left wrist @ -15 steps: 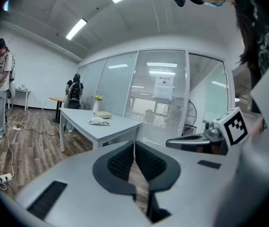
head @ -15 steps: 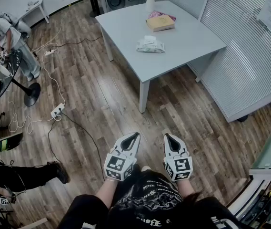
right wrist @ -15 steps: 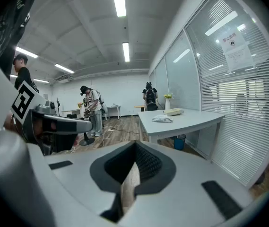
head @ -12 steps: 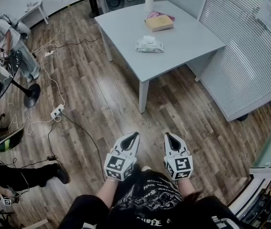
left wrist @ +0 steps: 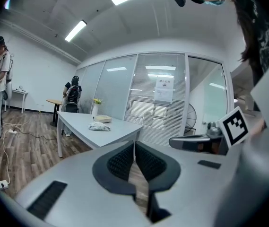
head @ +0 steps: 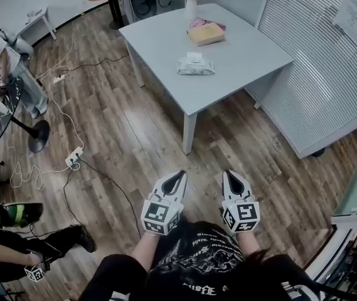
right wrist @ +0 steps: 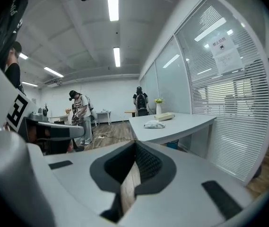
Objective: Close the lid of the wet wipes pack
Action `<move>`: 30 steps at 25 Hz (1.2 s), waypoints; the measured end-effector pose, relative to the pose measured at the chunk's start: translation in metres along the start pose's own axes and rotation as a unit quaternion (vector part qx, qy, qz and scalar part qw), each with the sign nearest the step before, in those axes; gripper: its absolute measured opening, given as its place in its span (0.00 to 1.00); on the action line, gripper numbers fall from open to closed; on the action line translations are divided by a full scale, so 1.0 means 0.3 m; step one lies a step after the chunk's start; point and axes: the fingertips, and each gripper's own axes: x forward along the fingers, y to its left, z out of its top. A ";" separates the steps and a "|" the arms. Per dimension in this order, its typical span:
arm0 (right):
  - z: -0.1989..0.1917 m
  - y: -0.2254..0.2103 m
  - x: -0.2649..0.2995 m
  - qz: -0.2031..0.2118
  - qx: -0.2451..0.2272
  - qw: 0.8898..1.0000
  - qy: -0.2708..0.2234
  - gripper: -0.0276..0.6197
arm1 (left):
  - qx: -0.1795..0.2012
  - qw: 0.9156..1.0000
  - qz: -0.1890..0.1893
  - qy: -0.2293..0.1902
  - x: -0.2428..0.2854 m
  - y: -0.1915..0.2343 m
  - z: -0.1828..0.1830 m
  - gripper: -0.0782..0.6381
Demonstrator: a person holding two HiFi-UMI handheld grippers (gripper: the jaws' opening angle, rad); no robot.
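While both sets of jaws are pressed together and empty, the left hand-held gripper (head: 174, 180) and right hand-held gripper (head: 232, 178) hang over the brown wood floor (head: 128, 130), well apart from the white crinkled plastic wet wipes pack (head: 196, 66) on the pale grey desk (head: 247, 55). A careless push there could slide the light pack rather than snap it shut.

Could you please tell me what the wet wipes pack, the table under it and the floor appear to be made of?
The wet wipes pack is likely soft plastic film; it looks crinkled and pillowy. The table has a smooth matte pale grey top, probably laminate or painted board; no grain shows. The floor is wood or wood-look planks, with visible grain and seams.
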 end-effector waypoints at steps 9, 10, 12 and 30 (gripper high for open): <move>0.057 0.011 0.147 -0.066 0.016 0.997 -0.030 0.04 | 0.029 0.999 -0.030 0.001 0.081 0.187 0.058 0.13; 0.059 0.020 0.160 -0.071 0.019 0.997 -0.032 0.04 | 0.034 0.999 -0.034 0.002 0.086 0.206 0.061 0.13; 0.063 0.041 0.185 -0.076 0.023 0.996 -0.036 0.04 | 0.040 0.998 -0.041 0.004 0.094 0.239 0.065 0.13; 0.067 -0.059 0.459 -0.019 0.019 1.000 -0.010 0.04 | 0.022 0.999 -0.019 0.028 0.326 0.367 0.053 0.13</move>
